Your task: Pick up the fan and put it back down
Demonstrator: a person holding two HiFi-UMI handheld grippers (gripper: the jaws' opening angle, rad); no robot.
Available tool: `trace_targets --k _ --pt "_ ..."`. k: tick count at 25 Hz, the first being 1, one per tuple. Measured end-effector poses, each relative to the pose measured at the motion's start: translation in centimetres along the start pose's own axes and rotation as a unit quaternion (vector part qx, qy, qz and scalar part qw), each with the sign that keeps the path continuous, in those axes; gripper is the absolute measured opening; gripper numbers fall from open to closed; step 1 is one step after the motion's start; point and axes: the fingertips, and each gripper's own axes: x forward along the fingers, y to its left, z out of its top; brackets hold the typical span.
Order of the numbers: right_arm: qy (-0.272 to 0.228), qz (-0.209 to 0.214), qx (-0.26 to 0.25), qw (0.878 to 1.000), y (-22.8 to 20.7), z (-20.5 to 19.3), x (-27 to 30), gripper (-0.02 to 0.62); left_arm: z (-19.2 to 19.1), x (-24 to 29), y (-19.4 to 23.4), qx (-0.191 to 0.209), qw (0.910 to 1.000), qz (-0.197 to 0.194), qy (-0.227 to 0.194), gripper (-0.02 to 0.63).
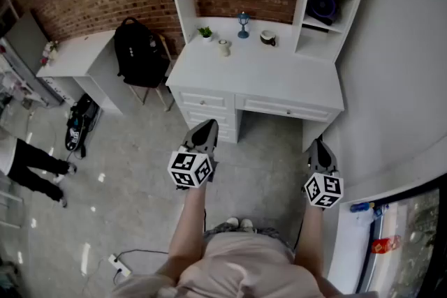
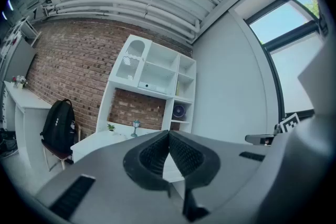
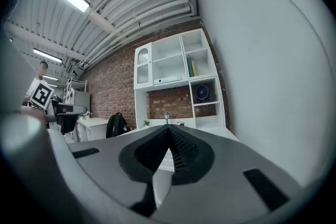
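The fan [image 1: 323, 7] is small, dark and round, and stands in the right-hand cubby of the white shelf unit above the desk [image 1: 265, 77]. It also shows in the left gripper view as a fan [image 2: 179, 111] and in the right gripper view as a fan [image 3: 202, 93], far ahead in both. My left gripper [image 1: 204, 130] and right gripper [image 1: 319, 148] are held level in front of the desk, well short of it. Both are shut with nothing between the jaws; the left gripper [image 2: 168, 134] and right gripper [image 3: 168, 127] tips meet.
On the desk stand a small plant [image 1: 205, 32], a blue lantern figure [image 1: 243, 24], a cup [image 1: 223, 47] and a mug [image 1: 268, 38]. A black backpack [image 1: 140, 52] sits on a chair left of the desk, beside a white side table [image 1: 77, 56]. A person's legs [image 1: 35, 167] are at far left.
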Motion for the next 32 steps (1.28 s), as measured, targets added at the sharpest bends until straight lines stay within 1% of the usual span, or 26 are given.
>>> trace_targets --k 11,25,28,29,32 --pt "-0.002 -0.002 0.003 1.0 0.7 0.1 0.2 0.015 -0.3 0.0 0.5 -0.008 1.0 -0.002 0.004 0.028" --pt "0.005 -0.003 0.023 1.0 1.6 -0.5 0.2 0.017 -1.0 -0.4 1.2 -0.015 0.9998 -0.001 0.013 0.028" --pt "-0.005 0.007 0.031 0.999 1.8 0.1 0.2 0.015 -1.2 -0.4 1.3 -0.015 0.9998 -0.002 0.016 0.028" --pt "-0.009 0.013 0.038 0.999 1.9 0.2 0.2 0.041 -1.2 -0.4 1.3 -0.015 0.9997 -0.002 0.017 0.028" --pt "-0.022 0.028 0.056 0.998 2.2 0.5 0.2 0.199 -1.5 -0.4 1.4 -0.016 0.9997 -0.003 0.02 0.028"
